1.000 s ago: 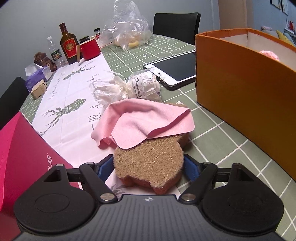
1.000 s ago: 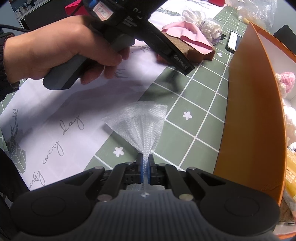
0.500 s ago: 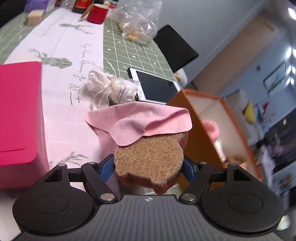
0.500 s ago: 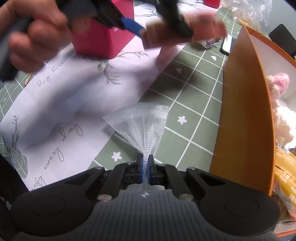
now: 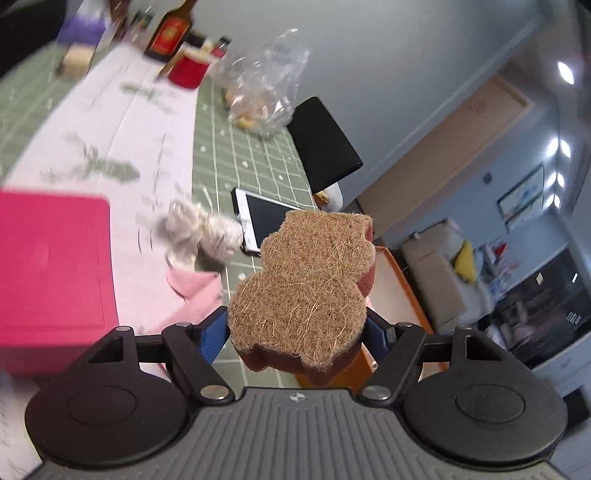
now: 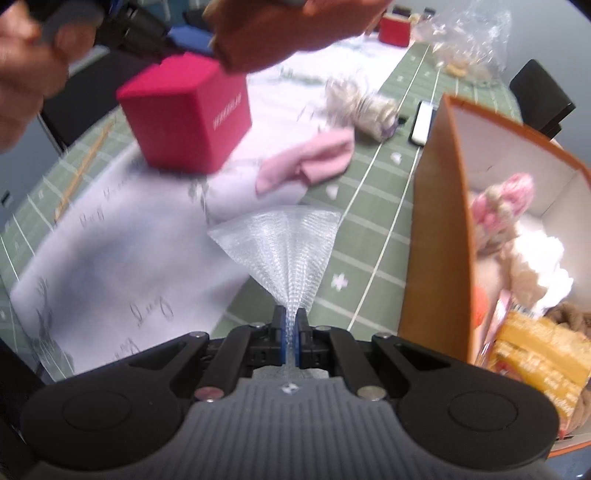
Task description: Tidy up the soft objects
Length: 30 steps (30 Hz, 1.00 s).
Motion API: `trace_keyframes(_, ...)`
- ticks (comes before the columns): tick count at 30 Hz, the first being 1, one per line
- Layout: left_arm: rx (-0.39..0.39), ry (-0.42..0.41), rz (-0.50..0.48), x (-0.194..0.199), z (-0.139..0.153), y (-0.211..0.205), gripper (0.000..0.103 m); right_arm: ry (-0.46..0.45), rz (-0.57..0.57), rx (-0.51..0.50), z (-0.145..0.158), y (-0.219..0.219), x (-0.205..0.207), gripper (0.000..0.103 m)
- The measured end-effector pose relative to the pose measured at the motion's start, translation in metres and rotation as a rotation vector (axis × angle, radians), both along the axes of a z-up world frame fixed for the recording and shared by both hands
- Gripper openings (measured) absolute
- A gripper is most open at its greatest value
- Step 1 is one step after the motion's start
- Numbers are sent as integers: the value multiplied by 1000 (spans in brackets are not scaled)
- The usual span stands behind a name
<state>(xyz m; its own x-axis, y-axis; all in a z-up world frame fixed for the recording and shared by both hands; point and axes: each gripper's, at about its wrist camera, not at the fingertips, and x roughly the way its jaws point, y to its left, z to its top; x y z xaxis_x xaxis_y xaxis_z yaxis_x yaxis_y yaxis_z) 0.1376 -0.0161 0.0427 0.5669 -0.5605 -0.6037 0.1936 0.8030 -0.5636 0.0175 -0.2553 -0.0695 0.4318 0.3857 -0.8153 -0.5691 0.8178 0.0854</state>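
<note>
My left gripper (image 5: 295,332) is shut on a brown bear-shaped scouring sponge (image 5: 306,284) and holds it in the air above the table, near the orange box (image 5: 399,280). The sponge shows blurred at the top of the right wrist view (image 6: 280,33). My right gripper (image 6: 290,325) is shut on a clear mesh cloth (image 6: 284,240) that fans out above the table. A pink cloth (image 6: 310,162) lies crumpled on the table; it also shows in the left wrist view (image 5: 195,291). The orange box (image 6: 432,221) stands at the right and holds several soft items.
A red box (image 6: 184,114) stands on the white runner (image 6: 122,258). A bagged white bundle (image 6: 362,103) and a phone (image 5: 266,218) lie beyond the pink cloth. A bottle (image 5: 170,29), a red cup (image 5: 188,70) and a plastic bag (image 5: 262,88) stand at the far end.
My left gripper rose with the sponge; the pink cloth slid off it and now lies on the table. My right gripper lifted a little with the mesh cloth still in it.
</note>
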Motion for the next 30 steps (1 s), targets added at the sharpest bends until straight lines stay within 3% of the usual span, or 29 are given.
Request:
trace_keyframes(4,130,-88,-56,-11,19,-20,85,-34,-24,57,18,-9,0,1)
trace_keyframes(8,212,-150,-106,-20,29,-40,86,-71,-45,100,36,-20,0,1)
trace_keyframes(18,272,-221,-166,-19,38,-84,86,-173,-192,191,79,-83,12,1)
trace_keyframes(25,381,-299,-240,-19,33,-136,86,-198,-369,186,79,-136,31,1)
trace_keyframes(30,560,-360,-292,-17,18,-182,86,-179,-467,133,63,-156,50,1)
